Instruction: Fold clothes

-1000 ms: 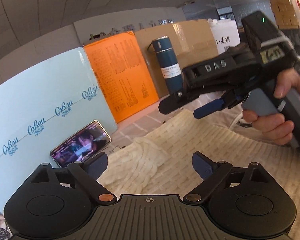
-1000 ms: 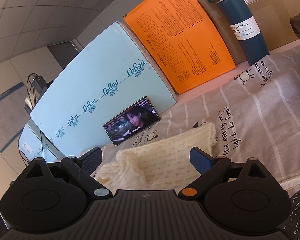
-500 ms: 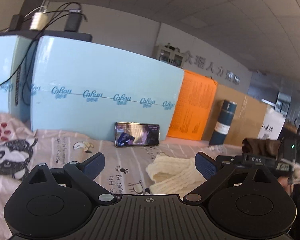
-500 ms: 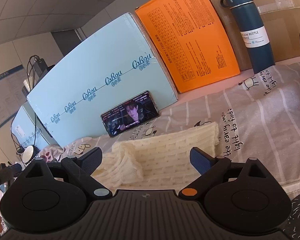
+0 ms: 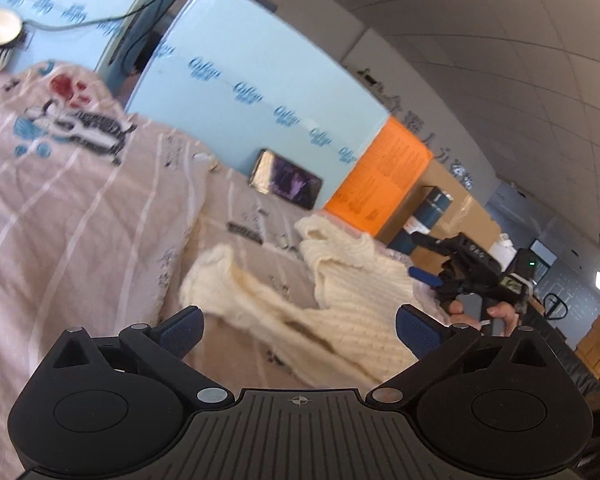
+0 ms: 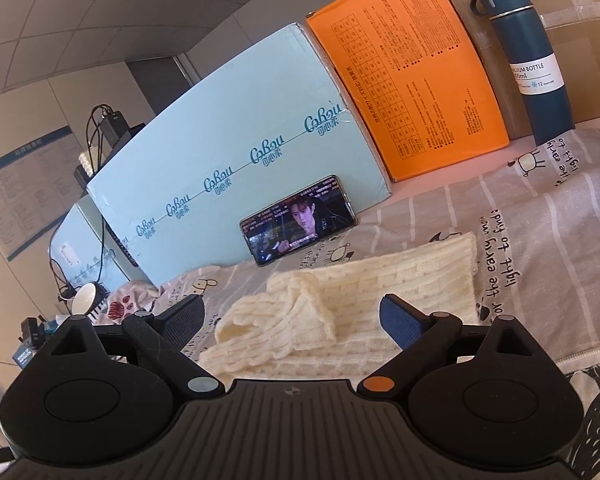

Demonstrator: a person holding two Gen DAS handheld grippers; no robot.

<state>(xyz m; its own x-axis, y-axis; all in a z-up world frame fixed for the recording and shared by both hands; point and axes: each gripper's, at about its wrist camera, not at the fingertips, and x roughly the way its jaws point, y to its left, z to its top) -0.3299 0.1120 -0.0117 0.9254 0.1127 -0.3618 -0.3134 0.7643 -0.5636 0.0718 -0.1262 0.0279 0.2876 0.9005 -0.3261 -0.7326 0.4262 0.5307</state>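
on the striped, cartoon-printed bedsheet [image 6: 548, 216] lay the cream knitted sweater [image 6: 364, 292], and that was where we found the task's thing; in the right wrist view its body spread flat across the sheet just ahead of our right gripper [image 6: 292, 320], with a sleeve [image 6: 260, 340] bunched and folded over toward the left; the right gripper's jaws stood wide apart, and we held nothing in them; its blue pads framed the sweater without our being able to tell whether they touched it; in the left wrist view, which was blurred, the same sweater [image 5: 352, 292] sat tilted across the frame, one sleeve [image 5: 236, 288] trailing out toward the left; our left gripper [image 5: 300, 328] also gaped fully, empty, hovering over the sleeve and the near hem; beyond the sweater we saw the right gripper [image 5: 460, 264] again from outside, gripped in a bare hand [image 5: 484, 312], its blue fingers parted and pointing toward the garment's far edge; behind the sheet stood a pale blue box [image 6: 236, 160], an orange box [image 6: 408, 80] beside it, and a dark blue vacuum bottle [image 6: 528, 60] upright further right; a phone [image 6: 300, 218] with a video playing leaned against the blue box; a white bowl [image 6: 86, 296] sat at the far left.
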